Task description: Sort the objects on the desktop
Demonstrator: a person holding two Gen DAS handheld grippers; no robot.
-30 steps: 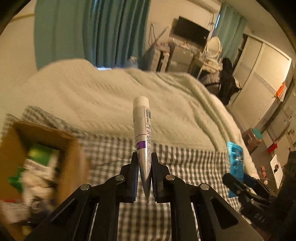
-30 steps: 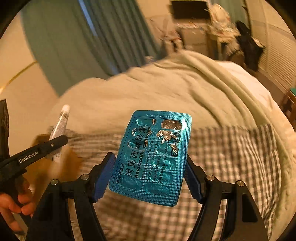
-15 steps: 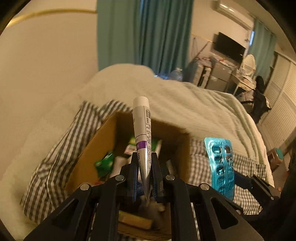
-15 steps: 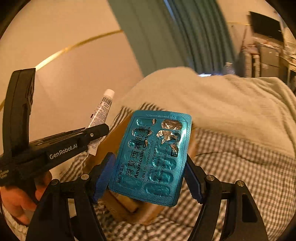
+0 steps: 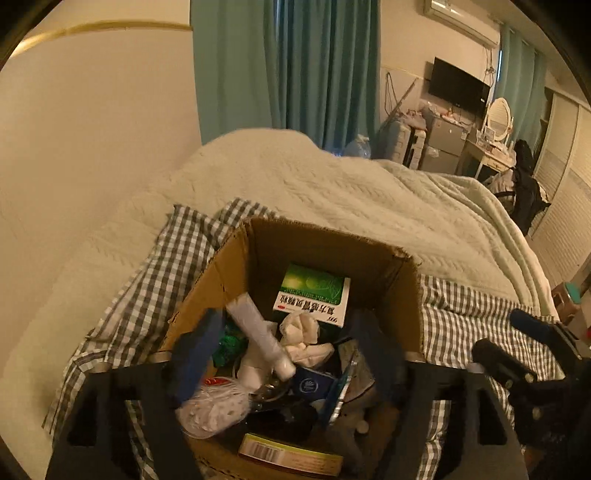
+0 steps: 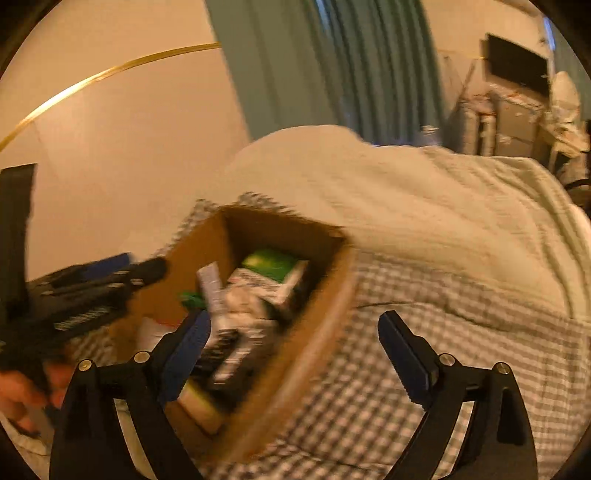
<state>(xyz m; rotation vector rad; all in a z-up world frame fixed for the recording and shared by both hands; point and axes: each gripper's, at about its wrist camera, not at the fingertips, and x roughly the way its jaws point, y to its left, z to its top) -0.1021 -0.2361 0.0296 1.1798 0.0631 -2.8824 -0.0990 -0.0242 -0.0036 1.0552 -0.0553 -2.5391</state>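
Chinese print marks green-and-white medicine carton (image 5: 312,295) inside cardboard box (image 5: 325,243).

A pale quilted bedspread (image 5: 332,192) covers the bed, with a grey-and-white checked cloth (image 5: 476,325) spread over its near end. Teal curtains (image 5: 317,70) hang behind the bed beside a cream wall (image 5: 92,129) crossed by a thin gold trim line (image 5: 110,26). Farther back, a black television (image 5: 458,86) is mounted above cluttered grey cabinets (image 5: 445,138), and a round white mirror (image 5: 498,114) stands just beside them on a dresser.
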